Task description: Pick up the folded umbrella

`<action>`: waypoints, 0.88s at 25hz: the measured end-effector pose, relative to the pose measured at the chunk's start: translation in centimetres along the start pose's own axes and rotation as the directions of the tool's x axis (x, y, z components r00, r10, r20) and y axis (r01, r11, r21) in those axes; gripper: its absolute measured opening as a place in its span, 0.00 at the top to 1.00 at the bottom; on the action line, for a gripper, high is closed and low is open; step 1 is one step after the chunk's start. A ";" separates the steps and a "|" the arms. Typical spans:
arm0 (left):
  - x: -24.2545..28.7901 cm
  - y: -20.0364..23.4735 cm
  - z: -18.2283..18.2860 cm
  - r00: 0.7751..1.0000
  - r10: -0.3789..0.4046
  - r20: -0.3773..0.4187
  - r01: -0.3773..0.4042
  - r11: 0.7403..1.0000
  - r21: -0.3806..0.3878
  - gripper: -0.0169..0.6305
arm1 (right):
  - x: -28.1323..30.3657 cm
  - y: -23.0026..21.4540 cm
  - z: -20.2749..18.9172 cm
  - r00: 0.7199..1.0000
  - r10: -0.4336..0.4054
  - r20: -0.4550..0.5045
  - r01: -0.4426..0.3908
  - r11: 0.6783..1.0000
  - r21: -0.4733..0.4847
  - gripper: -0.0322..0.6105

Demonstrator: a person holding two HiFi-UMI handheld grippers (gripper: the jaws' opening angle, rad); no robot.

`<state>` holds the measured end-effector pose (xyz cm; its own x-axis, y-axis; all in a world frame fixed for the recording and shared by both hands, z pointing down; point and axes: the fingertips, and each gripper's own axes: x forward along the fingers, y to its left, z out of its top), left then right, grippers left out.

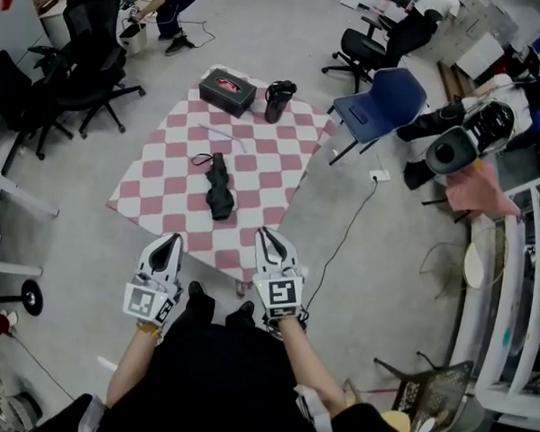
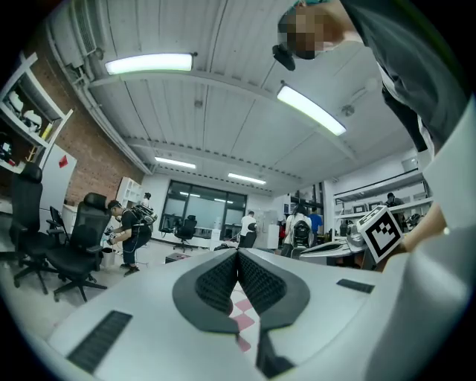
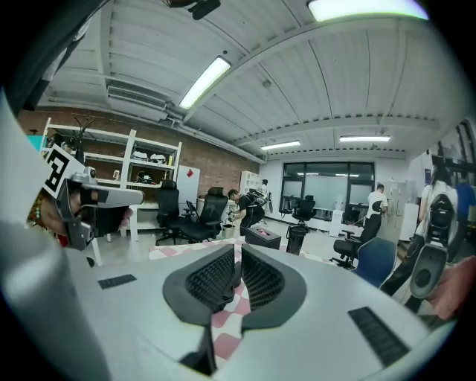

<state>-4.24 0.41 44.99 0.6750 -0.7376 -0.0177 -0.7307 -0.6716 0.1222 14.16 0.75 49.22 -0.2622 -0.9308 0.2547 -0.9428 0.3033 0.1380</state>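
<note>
A black folded umbrella lies on a red-and-white checkered mat spread on the floor, its strap loop at the far end. My left gripper hovers above the mat's near edge, left of the umbrella, jaws shut and empty. My right gripper hangs beside it, nearer than the umbrella and to its right, also shut with nothing held. In the left gripper view the shut pads meet over a sliver of mat. The right gripper view shows its pads closed, the mat below; the umbrella is hidden there.
A black case and a black jug stand at the mat's far edge. A blue chair stands to the right, black office chairs to the left. A cable runs across the floor. White shelving lines the right side.
</note>
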 end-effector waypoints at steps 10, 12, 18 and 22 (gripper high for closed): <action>0.9 4.8 0.1 0.992 -0.118 0.043 0.121 0.991 -0.055 0.96 | 6.3 0.4 1.8 0.996 0.013 -0.091 -0.016 0.999 -0.041 0.92; 1.1 4.9 0.0 0.990 -0.131 0.042 0.134 0.989 -0.060 0.96 | 7.2 -0.1 2.3 0.996 0.009 -0.092 -0.013 0.999 -0.039 0.92; 2.1 6.3 0.2 0.995 -0.080 0.053 0.083 0.994 -0.067 0.96 | 10.6 -0.4 2.5 0.995 0.049 -0.089 -0.053 0.997 -0.047 0.92; 3.1 6.9 -0.5 0.999 -0.025 0.039 0.028 0.995 -0.093 0.96 | 12.3 -0.7 2.0 0.992 0.084 -0.098 -0.089 0.995 -0.044 0.92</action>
<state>-7.18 -6.50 46.25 0.6884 -0.7228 -0.0596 -0.6986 -0.6829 0.2136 11.21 -11.36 50.35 -0.3189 -0.8776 0.3579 -0.9058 0.3933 0.1573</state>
